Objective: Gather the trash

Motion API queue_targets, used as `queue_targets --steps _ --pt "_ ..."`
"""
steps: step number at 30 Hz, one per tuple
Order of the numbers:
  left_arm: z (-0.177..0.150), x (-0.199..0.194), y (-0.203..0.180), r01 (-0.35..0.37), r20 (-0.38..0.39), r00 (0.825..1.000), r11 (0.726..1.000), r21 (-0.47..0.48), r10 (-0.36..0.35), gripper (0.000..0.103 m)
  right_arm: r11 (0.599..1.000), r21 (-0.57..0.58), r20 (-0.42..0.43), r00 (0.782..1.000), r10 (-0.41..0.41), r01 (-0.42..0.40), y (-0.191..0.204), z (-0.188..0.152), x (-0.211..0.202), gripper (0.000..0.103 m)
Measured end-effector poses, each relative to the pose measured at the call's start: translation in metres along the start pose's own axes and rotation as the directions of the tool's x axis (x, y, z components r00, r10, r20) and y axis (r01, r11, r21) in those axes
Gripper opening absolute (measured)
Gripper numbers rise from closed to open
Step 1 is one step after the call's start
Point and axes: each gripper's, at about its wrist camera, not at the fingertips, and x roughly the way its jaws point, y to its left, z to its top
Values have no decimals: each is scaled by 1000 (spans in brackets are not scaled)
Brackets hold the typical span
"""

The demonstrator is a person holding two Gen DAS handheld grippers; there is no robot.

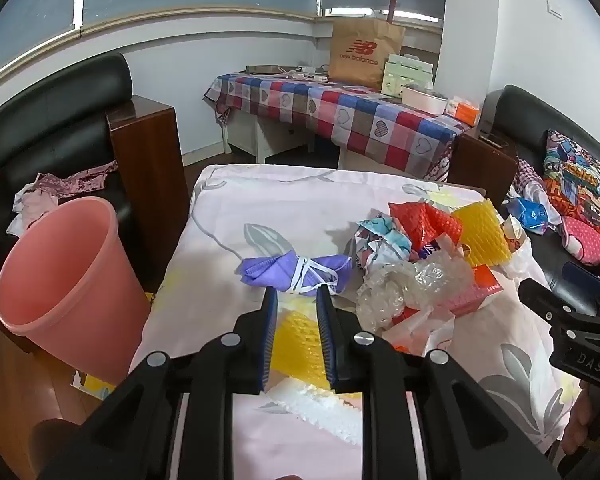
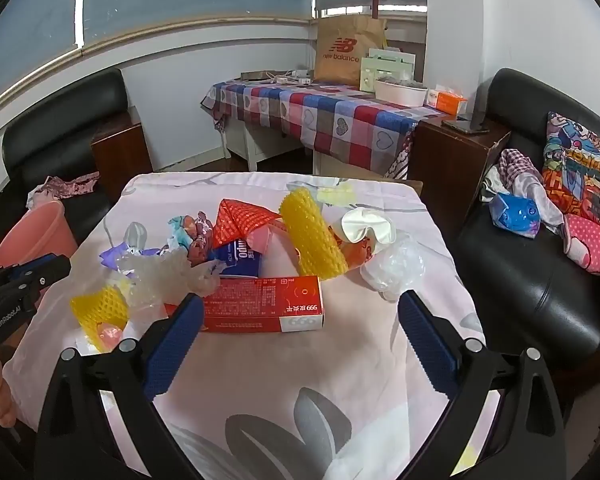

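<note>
**Trash pile on desk, bin at left, both grippers over the cloth**

Left wrist view: left gripper (image 1: 297, 292) angled down over the desk (image 1: 228, 208), which has a floral cloth. Fingers (image 1: 269, 320) stand at a narrow gap, nothing visibly pinched; a yellow foam net (image 1: 296, 344) on the cloth shows through the gap. Tips reach the near edge of a purple mask (image 1: 296, 274); contact can't be told. White foam piece (image 1: 320, 404) under the gripper body. Trash pile right of the mask: clear plastic (image 1: 404, 284), red net (image 1: 428, 220), big yellow net (image 1: 484, 232). Pink bin (image 1: 64, 276) stands off the desk's left side, upright. Right gripper enters at the right edge.

Right wrist view: right gripper (image 2: 300, 312) with fingers (image 2: 428, 344) spread wide, holding nothing. Red box (image 2: 268, 304) lies flat between and just beyond the tips, left tip near its end. Behind it blue pack (image 2: 240, 260), crumpled paper (image 2: 192, 236), white cup (image 2: 366, 226). Bin partly seen at far left.
</note>
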Motion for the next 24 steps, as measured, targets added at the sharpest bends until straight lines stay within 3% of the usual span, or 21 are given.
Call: queue_targets --steps 24 --pt "3 -8 -1 2 26 1000 1000 -2 -2 19 1000 9 17 1000 9 -10 -1 3 -5 98"
